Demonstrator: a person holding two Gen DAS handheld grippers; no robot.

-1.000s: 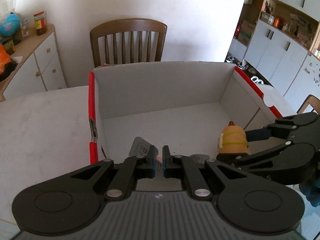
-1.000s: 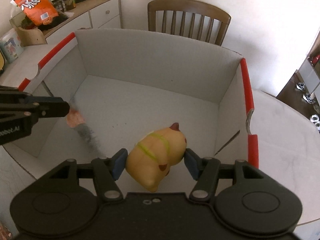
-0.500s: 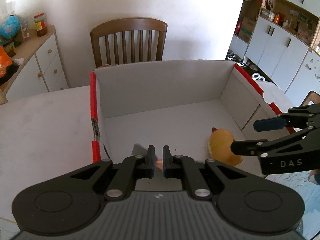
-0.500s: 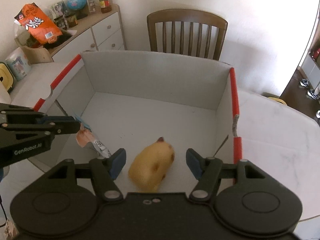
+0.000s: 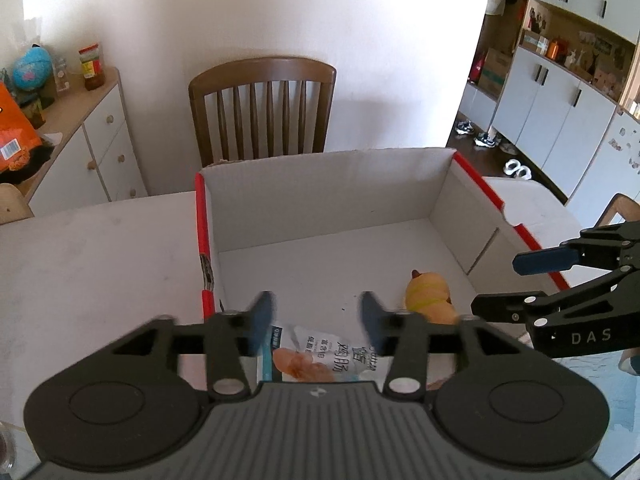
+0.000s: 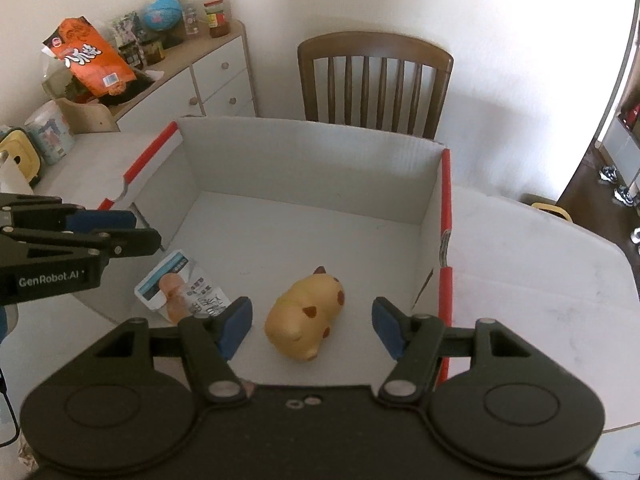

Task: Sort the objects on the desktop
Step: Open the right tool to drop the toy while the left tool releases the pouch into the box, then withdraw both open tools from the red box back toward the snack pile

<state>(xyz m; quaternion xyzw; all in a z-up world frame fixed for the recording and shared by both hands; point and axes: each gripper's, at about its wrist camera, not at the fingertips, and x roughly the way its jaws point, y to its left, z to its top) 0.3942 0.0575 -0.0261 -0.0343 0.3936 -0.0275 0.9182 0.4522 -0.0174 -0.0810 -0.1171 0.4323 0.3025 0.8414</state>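
Packet (image 5: pixel 316 354) and toy (image 6: pixel 306 314) both lie on the floor of the white box (image 6: pixel 304 160) now. A second ago the left gripper (image 5: pixel 316 322) pinched the snack packet and the right gripper (image 6: pixel 312 326) squeezed the yellow toy animal above the box floor. Both things have been let go, so two desktop things look sorted.

The left jaws have just been opening. They stand about half spread, and the packet lies below them, not pinched. The right jaws are spread wide. The toy lies on its side between them, and neither pad touches it. The box sits on the white bench (image 6: pixel 540 280). Next each hand likely goes to fetch something else.
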